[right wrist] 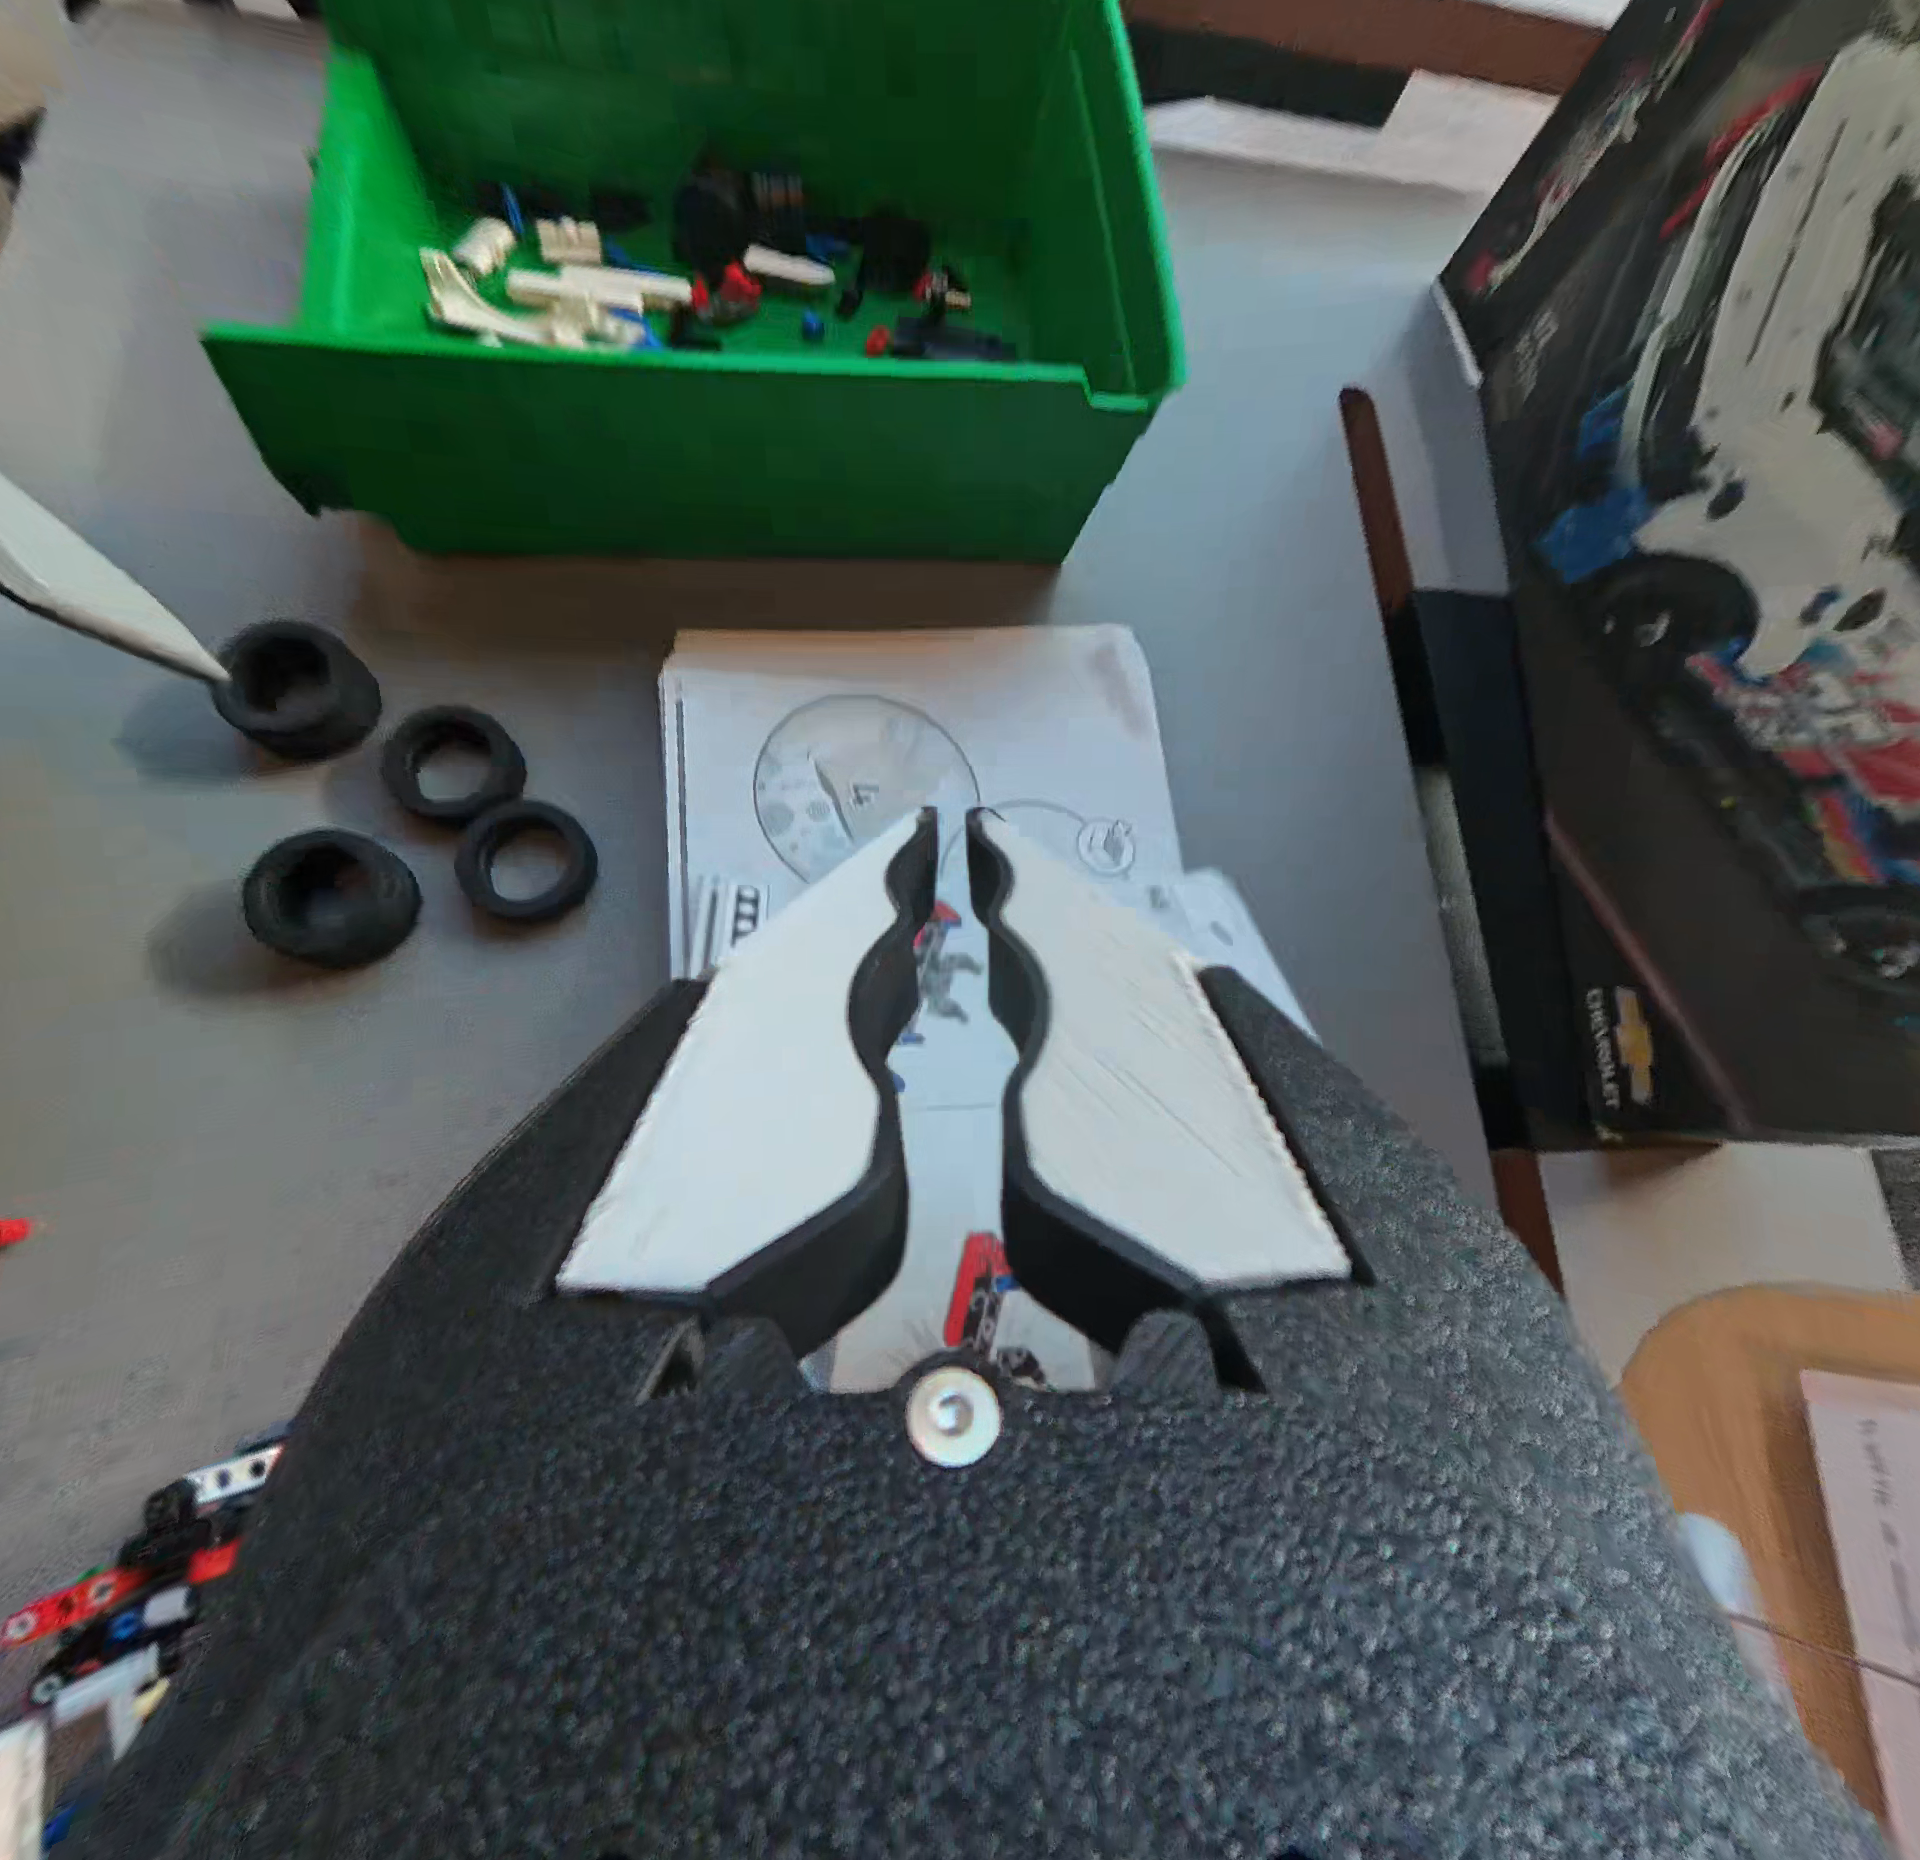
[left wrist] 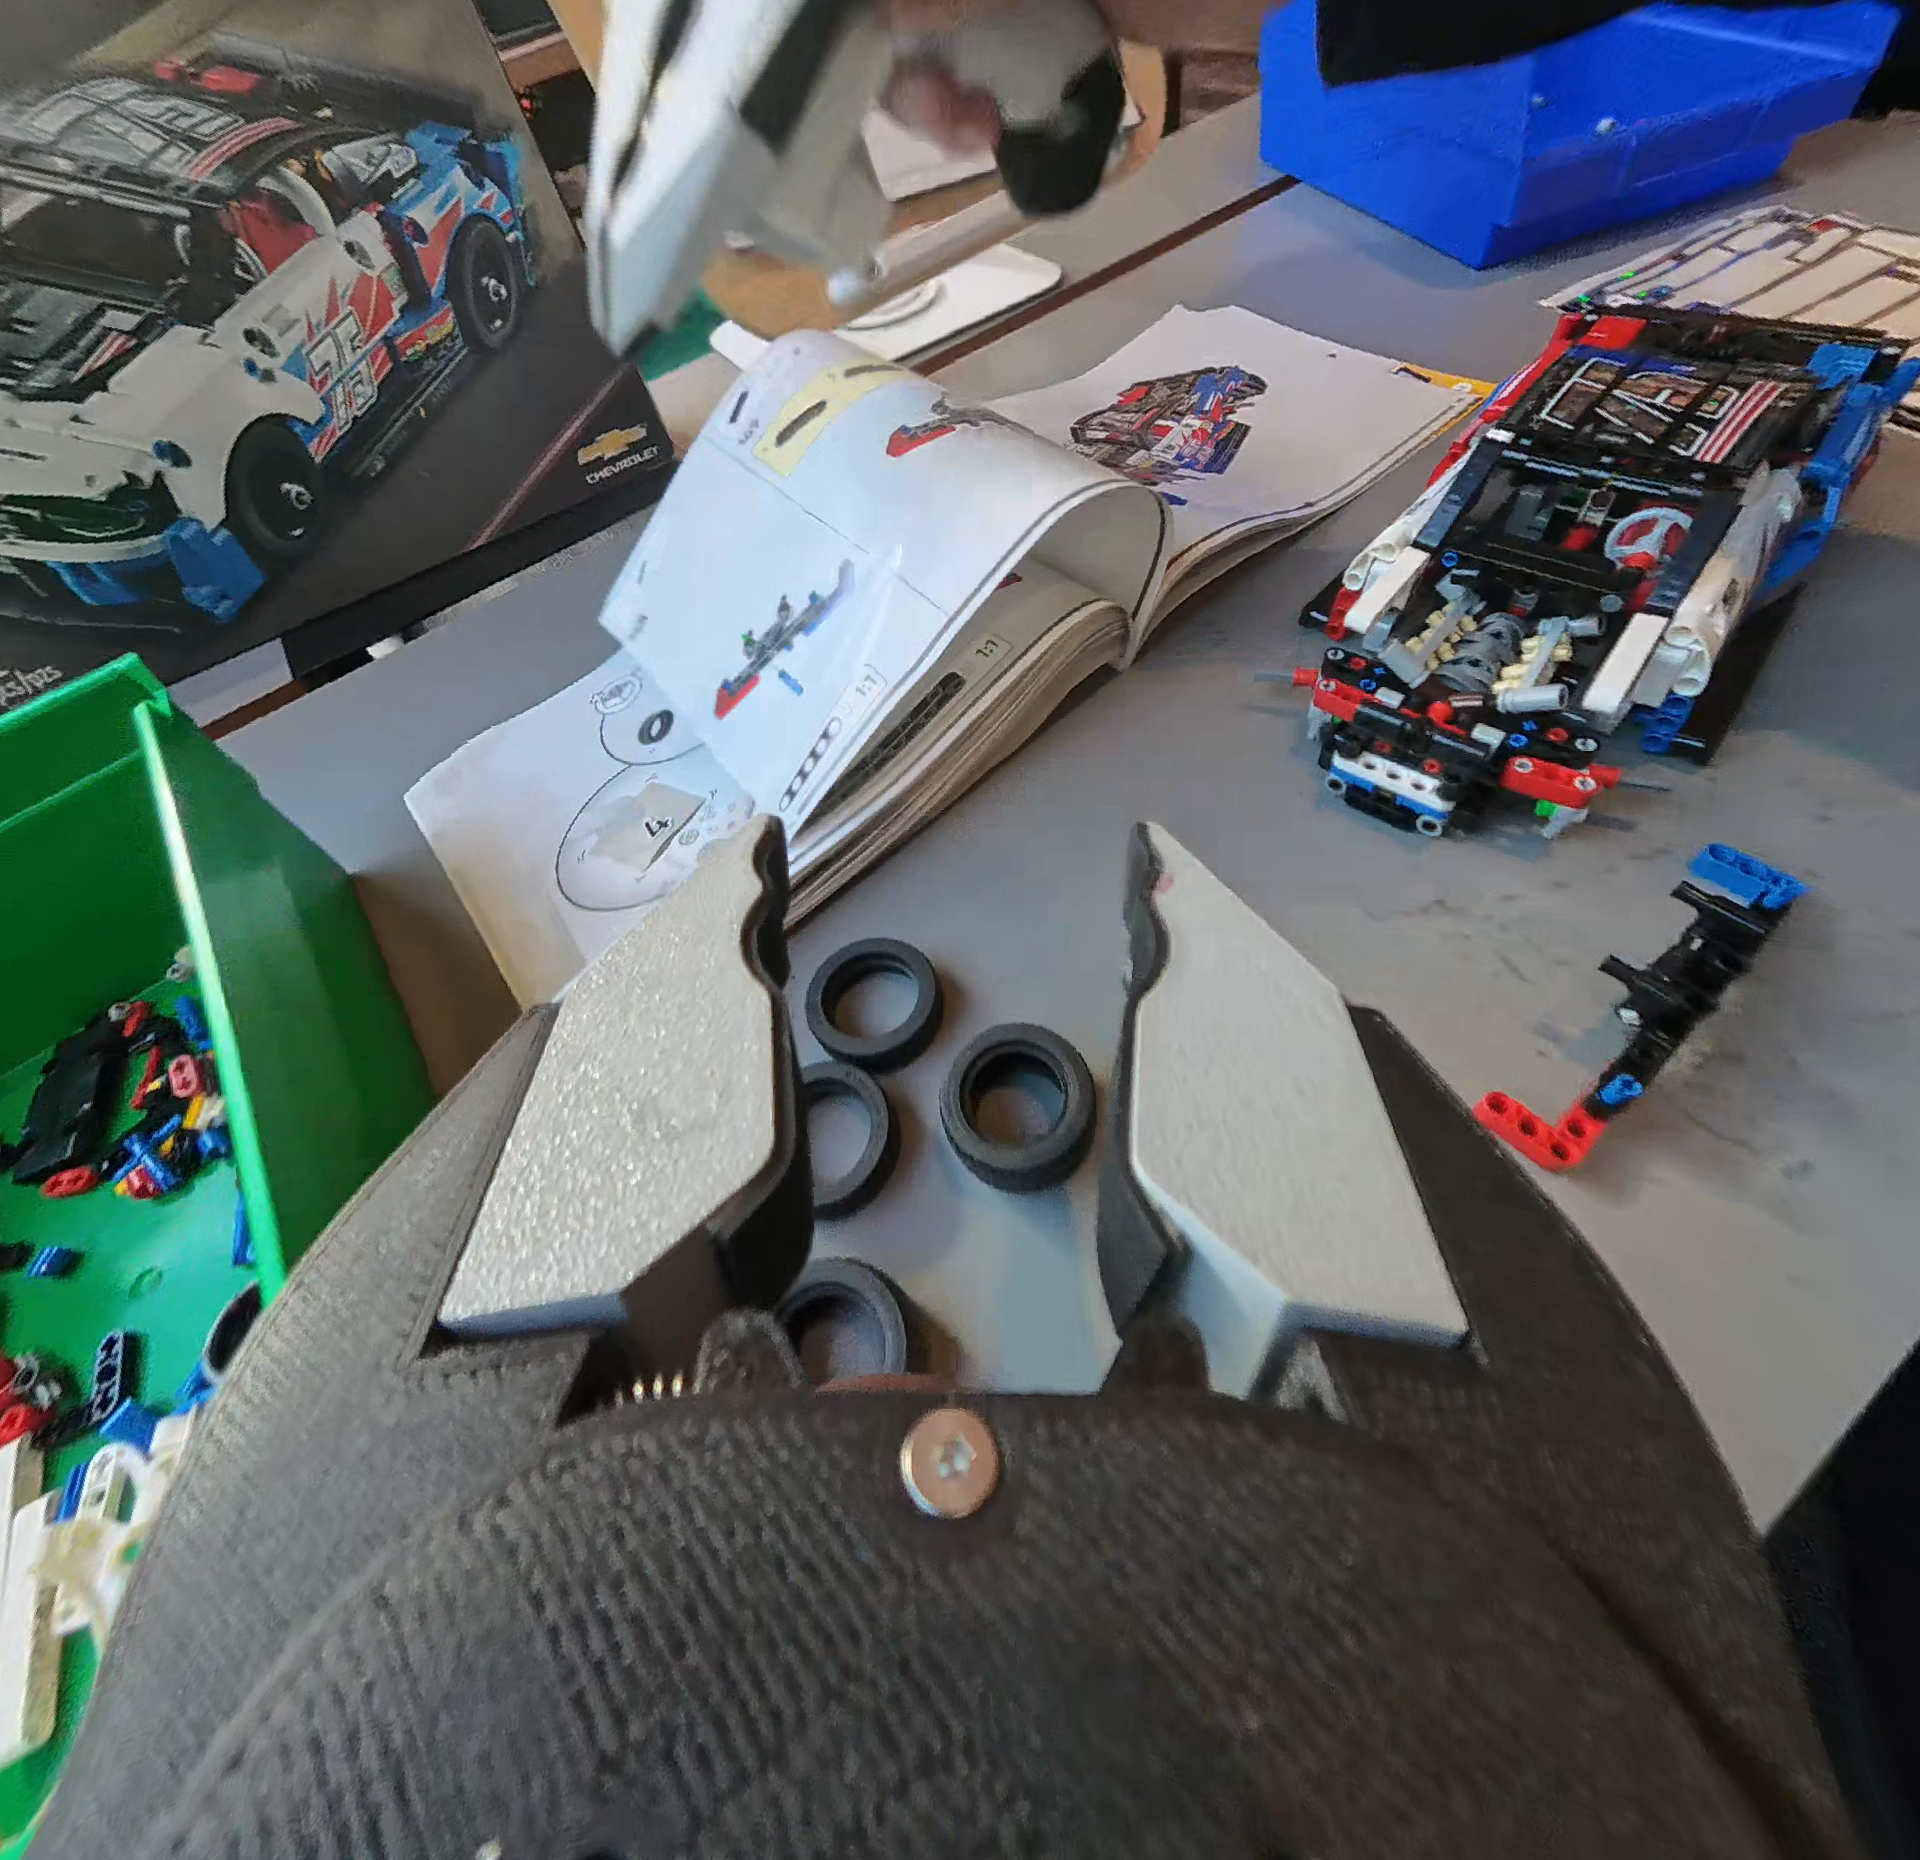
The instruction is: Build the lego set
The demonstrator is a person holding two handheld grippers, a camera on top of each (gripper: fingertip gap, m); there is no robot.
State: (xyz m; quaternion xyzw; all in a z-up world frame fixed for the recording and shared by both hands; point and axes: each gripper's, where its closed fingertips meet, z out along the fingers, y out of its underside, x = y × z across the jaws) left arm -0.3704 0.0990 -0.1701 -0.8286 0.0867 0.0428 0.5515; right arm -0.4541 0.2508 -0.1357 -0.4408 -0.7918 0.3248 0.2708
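Several black tyres lie on the grey table; in the left wrist view one shows between my fingers and another lies beside it. My left gripper is open and empty, just above them. In the right wrist view one left finger touches the far-left tyre. My right gripper is shut with only a slit at the tips and holds nothing. It hovers over the open instruction booklet. The partly built car stands at the right, with a black, blue and red sub-assembly in front of it.
A green bin of loose parts stands beyond the booklet and shows at the left in the left wrist view. The set's box stands upright behind it. A blue bin and a sticker sheet lie at the far right. Some 20 cm of space lies between my two pairs of fingers.
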